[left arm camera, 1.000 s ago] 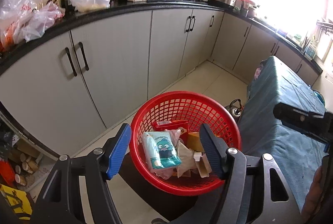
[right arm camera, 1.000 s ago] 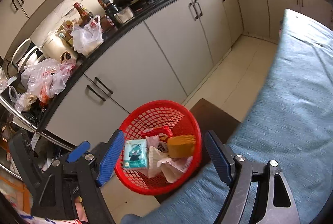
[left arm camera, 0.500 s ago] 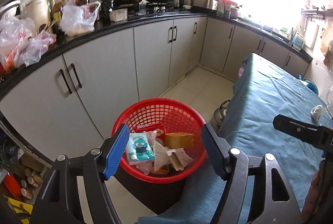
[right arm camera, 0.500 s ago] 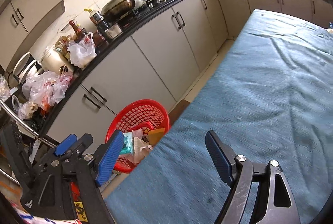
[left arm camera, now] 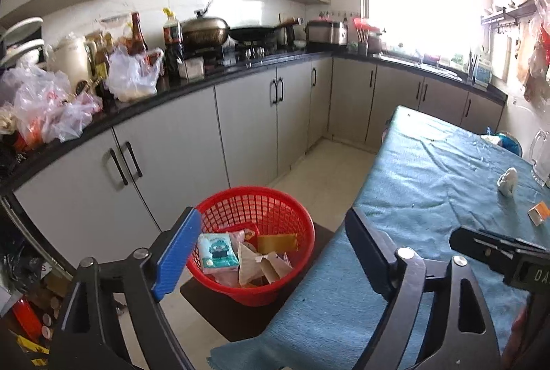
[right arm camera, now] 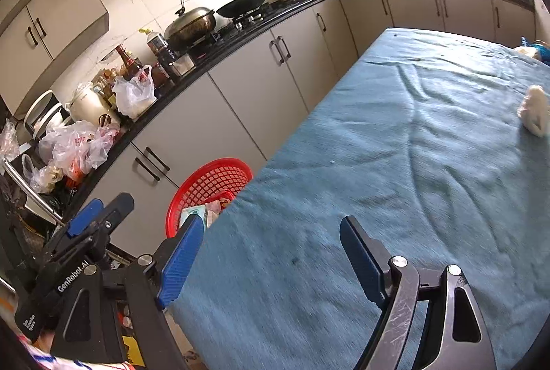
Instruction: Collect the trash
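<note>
trash: crumpled white wad [right arm camera: 534, 110] and small orange box [left arm camera: 538, 212], both far across my table, well apart from the grippers.
basket [left arm camera: 275, 198]: red plastic mesh, part full, on the floor beside the table.
left gripper [left arm camera: 271, 249]: wide open, empty.
right gripper [right arm camera: 268, 253]: wide open, empty.
risk: soft wad may slip the jaws; wrinkled blue cloth [right arm camera: 395, 164] may snag.

Both grippers, left gripper [left arm camera: 271, 253] & right gripper [right arm camera: 270, 253], had black frames w/ silver screws and blue ribbed pads [left arm camera: 177, 253]. In the right wrist view, the left one's body read "GenRobot.AI" in white. The right one's frame was scratched.
</note>
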Tool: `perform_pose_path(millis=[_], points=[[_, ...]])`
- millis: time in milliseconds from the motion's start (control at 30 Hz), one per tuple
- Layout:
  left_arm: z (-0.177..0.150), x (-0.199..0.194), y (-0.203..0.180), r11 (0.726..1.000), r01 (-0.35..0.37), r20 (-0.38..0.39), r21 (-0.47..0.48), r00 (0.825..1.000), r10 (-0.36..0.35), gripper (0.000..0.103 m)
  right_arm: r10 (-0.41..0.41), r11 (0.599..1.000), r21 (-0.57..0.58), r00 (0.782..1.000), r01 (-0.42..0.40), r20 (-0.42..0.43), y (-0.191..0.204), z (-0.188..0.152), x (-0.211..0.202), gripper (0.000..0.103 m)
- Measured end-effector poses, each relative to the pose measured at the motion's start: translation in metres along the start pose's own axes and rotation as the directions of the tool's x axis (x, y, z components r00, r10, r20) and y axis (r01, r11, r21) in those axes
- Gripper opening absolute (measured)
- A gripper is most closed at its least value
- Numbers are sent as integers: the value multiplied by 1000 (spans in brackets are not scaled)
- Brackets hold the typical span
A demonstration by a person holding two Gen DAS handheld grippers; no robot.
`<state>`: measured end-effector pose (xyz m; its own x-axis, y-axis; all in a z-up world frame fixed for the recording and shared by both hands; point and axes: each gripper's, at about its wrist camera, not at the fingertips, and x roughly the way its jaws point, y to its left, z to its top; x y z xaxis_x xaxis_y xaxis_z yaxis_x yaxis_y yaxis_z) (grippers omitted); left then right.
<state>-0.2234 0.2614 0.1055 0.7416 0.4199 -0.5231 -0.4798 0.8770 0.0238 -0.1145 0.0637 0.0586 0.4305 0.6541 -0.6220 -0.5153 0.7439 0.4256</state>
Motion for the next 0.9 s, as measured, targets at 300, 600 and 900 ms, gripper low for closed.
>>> perform_pose_path(millis=[300,600,900], points=[[1,-41,-11,999,-52,154,-13,987,53,97,-17,1000,8,998,16,55,-7,-22,-33,86],[-1,-74,-16,989,-147,292,-5,946,142,103,-27,1000,8,996,26,88,-7,-35,-52,87],[-15,-87,-1,998,-47,259,-34,964,54,103,-87,995,-39,985,94,152,14,-58,-69,87]])
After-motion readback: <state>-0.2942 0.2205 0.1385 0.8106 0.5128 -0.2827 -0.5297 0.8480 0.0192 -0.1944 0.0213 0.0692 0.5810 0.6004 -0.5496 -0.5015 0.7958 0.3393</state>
